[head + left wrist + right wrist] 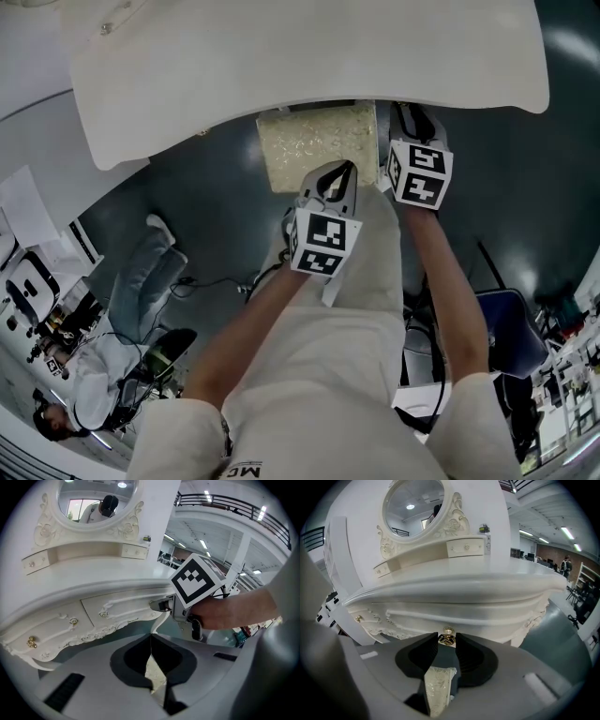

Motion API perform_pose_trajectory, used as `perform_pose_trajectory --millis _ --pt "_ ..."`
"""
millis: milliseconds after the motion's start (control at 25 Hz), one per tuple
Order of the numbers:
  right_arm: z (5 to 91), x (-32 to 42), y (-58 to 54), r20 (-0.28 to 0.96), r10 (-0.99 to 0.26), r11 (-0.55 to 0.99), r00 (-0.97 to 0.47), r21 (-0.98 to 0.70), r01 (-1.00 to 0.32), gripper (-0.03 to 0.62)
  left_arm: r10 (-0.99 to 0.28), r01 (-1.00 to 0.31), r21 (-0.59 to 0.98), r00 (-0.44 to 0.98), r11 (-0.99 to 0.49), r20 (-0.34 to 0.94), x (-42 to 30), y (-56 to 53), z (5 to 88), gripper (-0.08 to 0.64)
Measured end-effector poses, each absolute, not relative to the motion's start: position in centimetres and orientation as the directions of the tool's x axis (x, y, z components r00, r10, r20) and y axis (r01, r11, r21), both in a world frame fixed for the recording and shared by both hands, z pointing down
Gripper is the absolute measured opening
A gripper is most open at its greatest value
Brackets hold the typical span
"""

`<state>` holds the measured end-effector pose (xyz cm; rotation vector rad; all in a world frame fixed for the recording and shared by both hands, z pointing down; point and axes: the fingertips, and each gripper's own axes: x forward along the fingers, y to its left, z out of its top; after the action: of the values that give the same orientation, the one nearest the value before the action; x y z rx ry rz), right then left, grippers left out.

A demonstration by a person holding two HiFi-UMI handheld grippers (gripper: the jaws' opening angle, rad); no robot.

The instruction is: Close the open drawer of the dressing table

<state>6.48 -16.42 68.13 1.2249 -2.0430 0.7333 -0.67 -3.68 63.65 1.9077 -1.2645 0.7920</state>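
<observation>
The white dressing table (454,590) fills the right gripper view, with its carved drawer front (459,618) just under the top's edge. My right gripper (447,638) has its jaws pressed on either side of the drawer's gold handle (447,636). From the side, the left gripper view shows that right gripper (180,606) against the drawer front (122,609), which looks close to flush with the table's apron. My left gripper (151,637) is shut on nothing, held back from the table. In the head view the left gripper (339,178) hangs over the stool, and the right gripper's tips are hidden under the tabletop (309,66).
A stool with a beige patterned cushion (319,145) stands under the table, below both grippers. An oval mirror (415,508) and small upper drawers (465,548) rise behind the top. A seated person (103,366) is at the left and a blue chair (511,337) at the right.
</observation>
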Motion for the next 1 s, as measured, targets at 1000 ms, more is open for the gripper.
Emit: perform_pose_trajectory --millis 1000 --pt "62.6 5.9 -13.7 0.731 -0.583 0.375 -0.356 -0.147 -0.915 0.125 -0.539 -0.926 0.203 0.354 -0.32 0.765 -3.6 -2.7 59.2 0.009"
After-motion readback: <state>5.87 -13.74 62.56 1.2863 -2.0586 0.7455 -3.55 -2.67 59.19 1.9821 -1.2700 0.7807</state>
